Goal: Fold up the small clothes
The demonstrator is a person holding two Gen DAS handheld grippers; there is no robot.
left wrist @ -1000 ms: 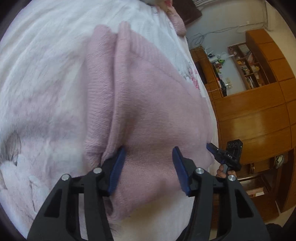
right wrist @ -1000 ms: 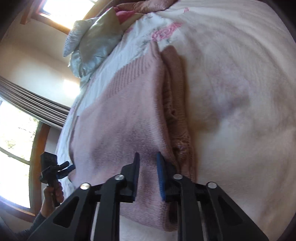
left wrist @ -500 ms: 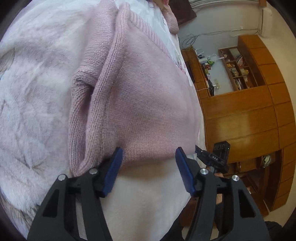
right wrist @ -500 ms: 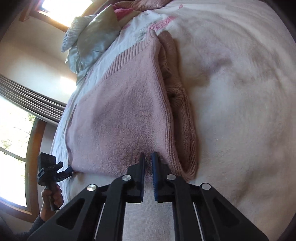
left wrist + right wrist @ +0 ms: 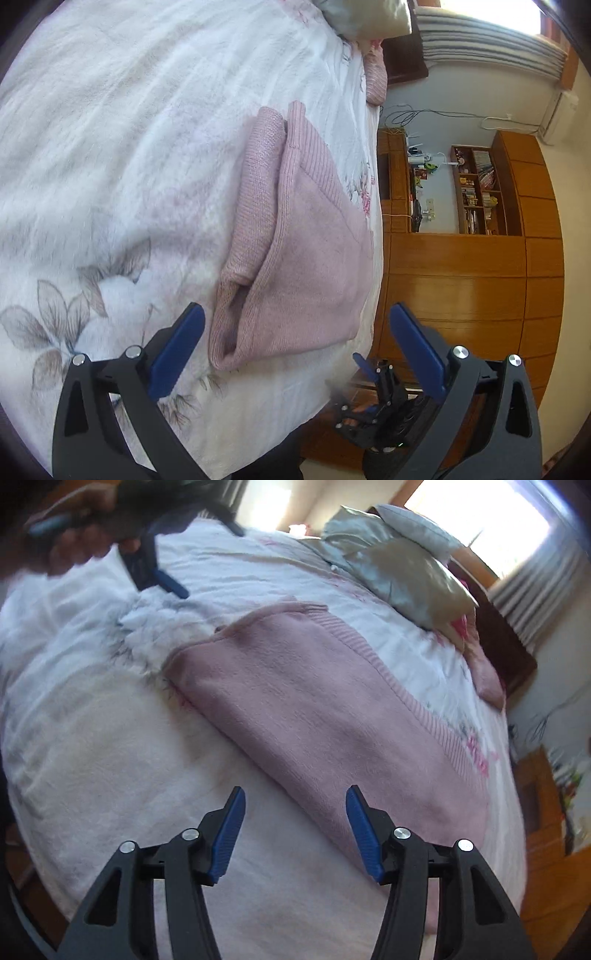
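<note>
A folded pink sweater [image 5: 321,709] lies on the white floral bedspread [image 5: 110,147], pillows [image 5: 399,565] at one o'clock, wooden cabinets [image 5: 461,277] beyond, both the left gripper [image 5: 295,350] and right gripper [image 5: 293,830] spread apart, holding nothing.

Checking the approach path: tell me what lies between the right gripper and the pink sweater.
Only bare white blanket. In the right wrist view, the open right gripper sits just short of the pink sweater, with nothing else between.

A pink knitted sweater [image 5: 325,709] lies folded flat on the bed, ribbed hem along one edge.
</note>
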